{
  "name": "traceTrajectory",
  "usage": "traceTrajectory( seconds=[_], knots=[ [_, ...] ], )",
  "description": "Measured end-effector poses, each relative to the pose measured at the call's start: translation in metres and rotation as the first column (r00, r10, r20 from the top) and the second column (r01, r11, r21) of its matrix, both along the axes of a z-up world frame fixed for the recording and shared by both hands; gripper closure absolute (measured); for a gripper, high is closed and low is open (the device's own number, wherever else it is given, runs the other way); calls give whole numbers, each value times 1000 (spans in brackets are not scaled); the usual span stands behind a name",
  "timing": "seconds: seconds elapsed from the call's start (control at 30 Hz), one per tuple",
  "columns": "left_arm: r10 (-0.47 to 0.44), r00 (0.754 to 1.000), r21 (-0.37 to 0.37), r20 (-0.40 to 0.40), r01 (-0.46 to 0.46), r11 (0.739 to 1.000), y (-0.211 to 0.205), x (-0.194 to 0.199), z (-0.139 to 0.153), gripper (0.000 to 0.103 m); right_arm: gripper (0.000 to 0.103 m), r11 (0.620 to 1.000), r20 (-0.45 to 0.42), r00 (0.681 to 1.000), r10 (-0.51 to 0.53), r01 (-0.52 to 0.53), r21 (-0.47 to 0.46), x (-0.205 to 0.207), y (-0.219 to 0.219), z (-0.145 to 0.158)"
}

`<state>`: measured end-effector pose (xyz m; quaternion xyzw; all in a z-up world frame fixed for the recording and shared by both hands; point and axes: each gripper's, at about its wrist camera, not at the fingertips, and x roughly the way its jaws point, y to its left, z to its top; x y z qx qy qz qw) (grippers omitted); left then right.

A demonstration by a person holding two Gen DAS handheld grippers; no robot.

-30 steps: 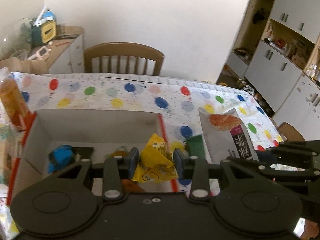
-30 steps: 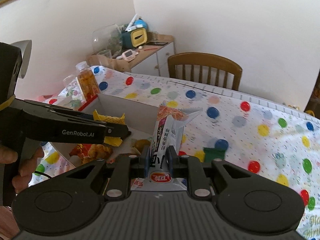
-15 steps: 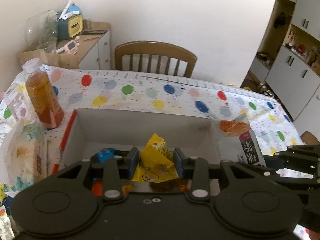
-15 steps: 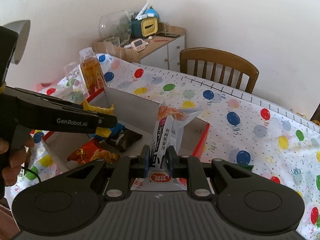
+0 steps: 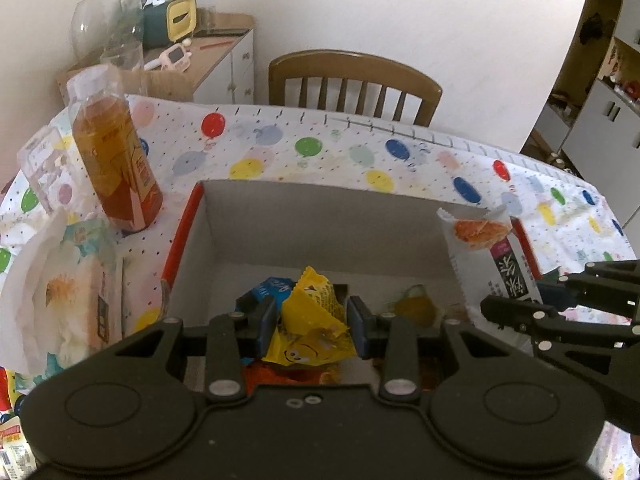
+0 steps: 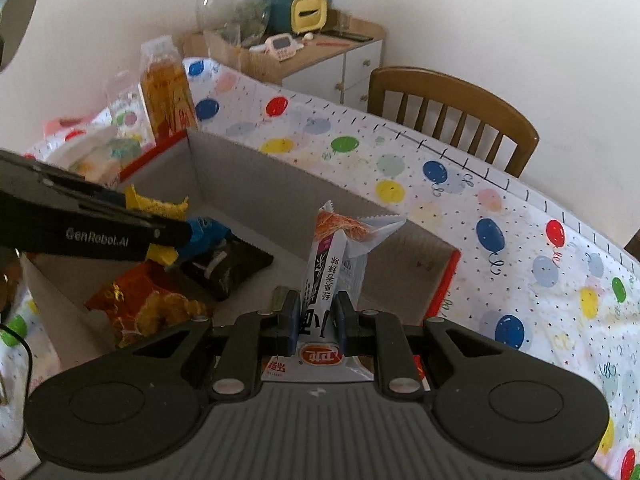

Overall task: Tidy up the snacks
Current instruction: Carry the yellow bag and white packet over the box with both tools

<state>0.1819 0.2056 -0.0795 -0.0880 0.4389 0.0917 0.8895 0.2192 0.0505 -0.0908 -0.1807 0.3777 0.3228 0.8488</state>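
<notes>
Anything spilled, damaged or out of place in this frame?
Nothing stands out. The left gripper holds a yellow packet and the right gripper a white packet over the cardboard box; the juice bottle stands upright.

bottle (image 5: pixel 114 160) stands left of box (image 5: pixel 320 208) on table (image 5: pixel 440 160).

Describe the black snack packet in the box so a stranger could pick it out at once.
Find the open cardboard box with red outer edges on the balloon-print tablecloth. On its floor the black packet lies flat, between a blue packet and a red-orange crinkly bag. It is the only dark wrapper there, with a white mark on its face.
</notes>
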Motion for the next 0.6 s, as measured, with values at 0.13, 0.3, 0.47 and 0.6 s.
traceTrajectory(
  seconds=[0.13,0.3,0.47,0.6],
  knots=[
    [1,1000,-5,-13,-1,1000,6,5,-9,68,85,1000,-4,1000,15,-15,-23,0,7,-8],
    [-27,999,2,-33,27,1000,3,9,-22,68,85,999,-15,1000,17,-17,-41,0,9,-17],
    [-38,998,14,-54,39,999,0,9,-32,67,85,999,-22,1000,-2,2,-32,3,5,-19],
    [-45,996,14,-76,46,999,-2,10,-38,67,85,1000,-28,1000,-11,11,-6,2,0,-15]
  ],
)
